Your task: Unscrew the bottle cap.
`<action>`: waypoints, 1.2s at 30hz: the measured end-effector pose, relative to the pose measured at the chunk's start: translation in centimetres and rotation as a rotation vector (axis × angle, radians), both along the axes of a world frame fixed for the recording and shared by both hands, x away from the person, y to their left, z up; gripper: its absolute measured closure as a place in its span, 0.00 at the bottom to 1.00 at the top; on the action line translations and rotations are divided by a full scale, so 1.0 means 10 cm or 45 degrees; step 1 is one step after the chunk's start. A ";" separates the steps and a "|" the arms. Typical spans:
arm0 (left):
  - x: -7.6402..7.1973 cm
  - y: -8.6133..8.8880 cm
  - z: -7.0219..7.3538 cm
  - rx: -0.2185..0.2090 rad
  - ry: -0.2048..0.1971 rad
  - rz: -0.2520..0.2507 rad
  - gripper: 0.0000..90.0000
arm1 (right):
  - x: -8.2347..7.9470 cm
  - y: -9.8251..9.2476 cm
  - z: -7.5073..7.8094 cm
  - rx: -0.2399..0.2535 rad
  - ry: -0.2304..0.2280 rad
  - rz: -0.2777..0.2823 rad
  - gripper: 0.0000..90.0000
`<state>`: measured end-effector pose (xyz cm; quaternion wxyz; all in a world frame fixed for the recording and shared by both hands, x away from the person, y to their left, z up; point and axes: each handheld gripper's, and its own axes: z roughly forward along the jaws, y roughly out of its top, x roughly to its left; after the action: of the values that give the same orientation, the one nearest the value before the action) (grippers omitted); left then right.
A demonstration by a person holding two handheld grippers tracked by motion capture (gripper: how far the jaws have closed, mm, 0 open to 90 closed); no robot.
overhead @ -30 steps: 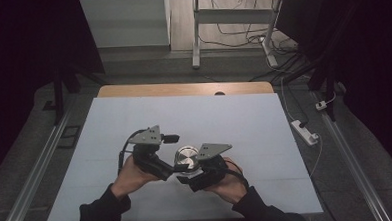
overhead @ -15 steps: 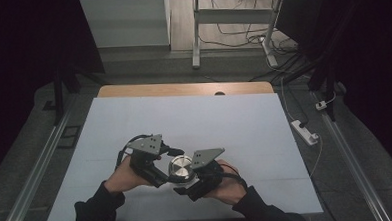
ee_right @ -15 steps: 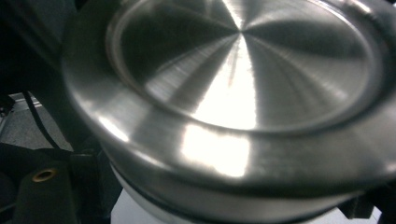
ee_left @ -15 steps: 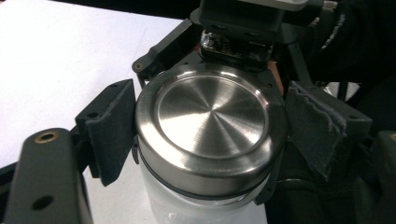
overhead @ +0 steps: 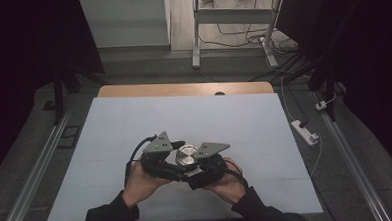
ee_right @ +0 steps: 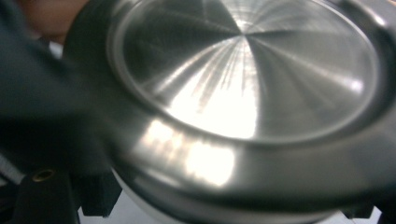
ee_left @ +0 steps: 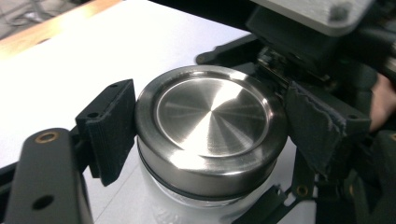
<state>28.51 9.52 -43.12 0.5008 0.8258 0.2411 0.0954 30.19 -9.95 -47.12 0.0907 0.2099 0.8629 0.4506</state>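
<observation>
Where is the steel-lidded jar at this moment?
In the high view the jar sits near the table's front edge, between the left gripper and right gripper; the left gripper's pads clamp its lid.

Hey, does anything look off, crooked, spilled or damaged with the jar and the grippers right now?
Nothing spilled. The jar sits upright, its steel lid level and undented. One oddity: the pad of the left gripper beside the lid looks frayed along its edge.

Dim rm, grey floor [overhead: 35, 147], cables [overhead: 240, 33], white table legs [overhead: 196, 35].
</observation>
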 end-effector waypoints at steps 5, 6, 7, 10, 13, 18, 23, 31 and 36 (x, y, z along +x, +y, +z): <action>0.14 0.15 0.04 -0.079 0.073 -0.205 0.08 | 0.00 -0.04 0.02 0.024 0.007 0.052 0.16; 0.16 0.21 0.05 -0.101 0.072 -0.253 0.08 | 0.00 -0.04 0.03 0.028 0.007 0.080 0.16; 0.18 0.27 0.04 -0.099 0.072 -0.327 0.08 | 0.00 -0.04 0.04 0.034 0.010 0.108 0.16; 0.17 0.31 0.03 -0.024 0.029 -0.430 0.11 | -0.02 -0.02 0.05 0.048 0.040 0.213 0.16; 0.15 0.29 0.02 0.023 0.006 -0.464 0.14 | -0.06 0.02 0.04 0.035 0.043 0.278 0.16; 0.09 0.24 0.01 0.075 -0.034 -0.517 0.20 | -0.12 0.08 0.03 0.011 0.032 0.318 0.16; 0.07 0.17 -0.01 0.050 -0.035 -0.372 0.22 | -0.10 0.07 0.02 -0.003 0.020 0.252 0.16; 0.02 0.03 -0.03 0.004 -0.029 -0.089 0.23 | -0.02 0.02 0.00 0.013 0.022 0.062 0.16; 0.01 0.03 -0.02 -0.041 -0.030 -0.026 0.23 | -0.02 0.02 0.00 0.017 0.012 0.026 0.16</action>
<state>28.59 9.80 -43.34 0.5178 0.8189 0.2281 0.0961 30.04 -9.77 -47.08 0.0807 0.2038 0.8624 0.4562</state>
